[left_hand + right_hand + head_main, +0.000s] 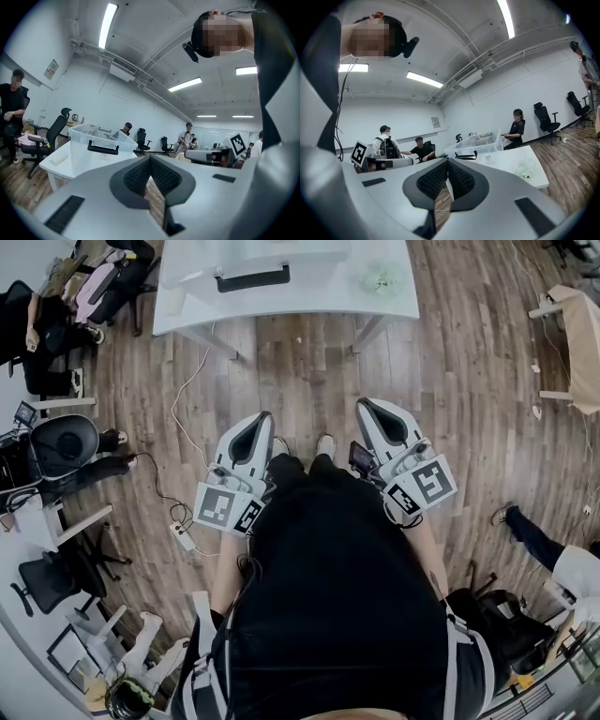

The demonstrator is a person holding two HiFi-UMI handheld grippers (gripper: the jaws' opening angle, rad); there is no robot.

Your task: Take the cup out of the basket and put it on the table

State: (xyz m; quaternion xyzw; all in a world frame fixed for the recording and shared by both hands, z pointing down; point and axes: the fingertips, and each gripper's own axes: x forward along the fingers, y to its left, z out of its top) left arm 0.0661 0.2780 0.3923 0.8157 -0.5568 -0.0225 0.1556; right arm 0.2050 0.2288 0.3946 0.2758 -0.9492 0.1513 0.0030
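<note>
A clear plastic basket [253, 259] with a black handle stands on the white table [309, 292] ahead of me. It also shows in the left gripper view as the basket [96, 140] and in the right gripper view as the basket [480, 145]. No cup can be made out through its walls. My left gripper [265, 416] and right gripper [361, 404] are held side by side at waist height, short of the table, pointing at it. Both are shut with nothing between the jaws, as seen at the left gripper [150, 157] and the right gripper [447, 160].
A crumpled pale green thing [382, 277] lies on the table's right part. Office chairs [61, 442] and seated people fill the left side. A cable and power strip [183, 535] lie on the wood floor. A wooden piece of furniture [581, 334] stands at far right.
</note>
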